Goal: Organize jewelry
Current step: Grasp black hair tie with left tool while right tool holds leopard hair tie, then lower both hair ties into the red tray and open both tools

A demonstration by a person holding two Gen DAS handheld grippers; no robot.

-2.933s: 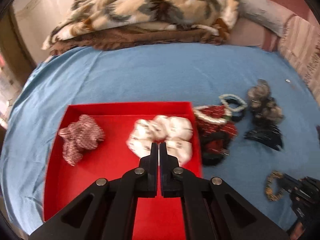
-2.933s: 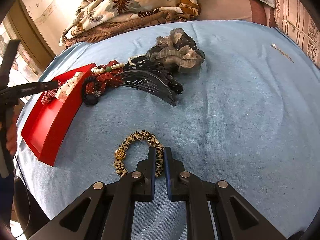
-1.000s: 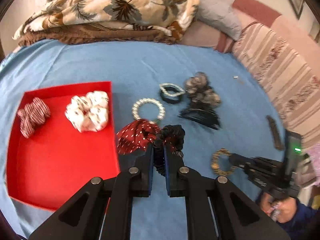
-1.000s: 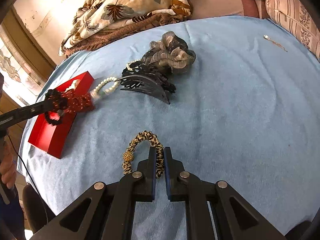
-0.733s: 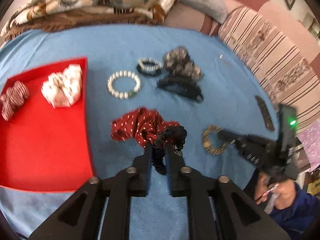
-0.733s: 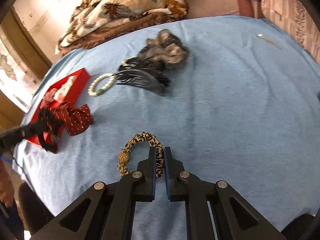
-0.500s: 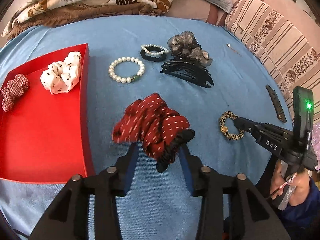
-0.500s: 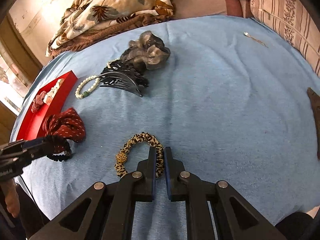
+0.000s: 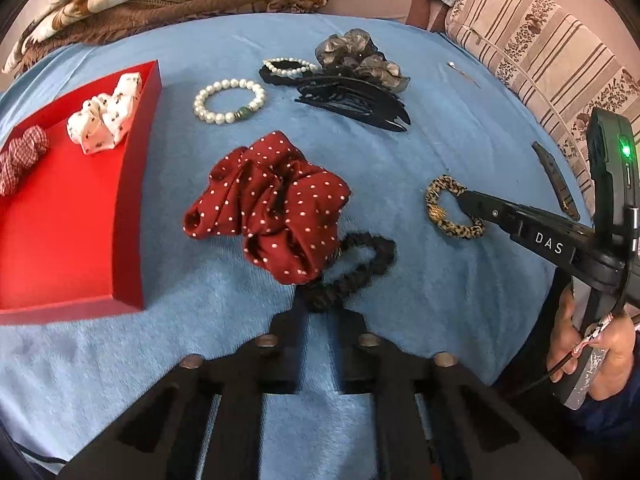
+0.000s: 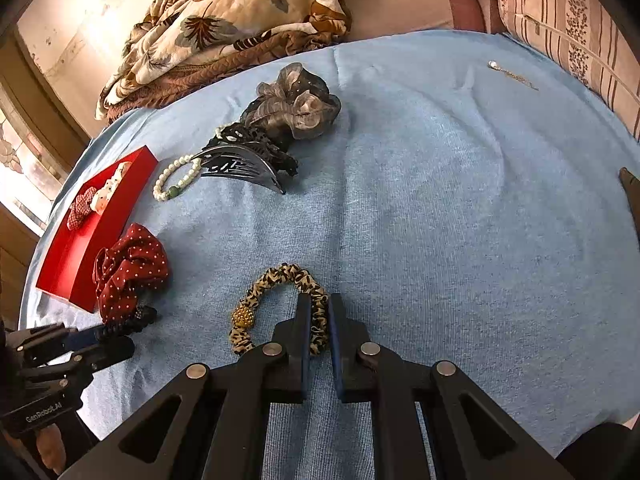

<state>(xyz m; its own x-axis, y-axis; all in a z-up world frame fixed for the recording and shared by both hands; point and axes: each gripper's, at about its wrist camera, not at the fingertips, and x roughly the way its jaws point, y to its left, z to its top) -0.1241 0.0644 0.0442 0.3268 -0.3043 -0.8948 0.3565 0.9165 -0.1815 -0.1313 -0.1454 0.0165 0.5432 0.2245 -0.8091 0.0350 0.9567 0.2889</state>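
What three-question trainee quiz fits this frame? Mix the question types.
1. How many items lie in the red tray? A: one. B: two. C: four.
2. True or false: the pearl bracelet is inside the tray.
3. Fill in: the right claw is shut on the ____ scrunchie.

Key: 1 B. 2 false, it lies on the blue cloth. 3 leopard-print: the leopard-print scrunchie.
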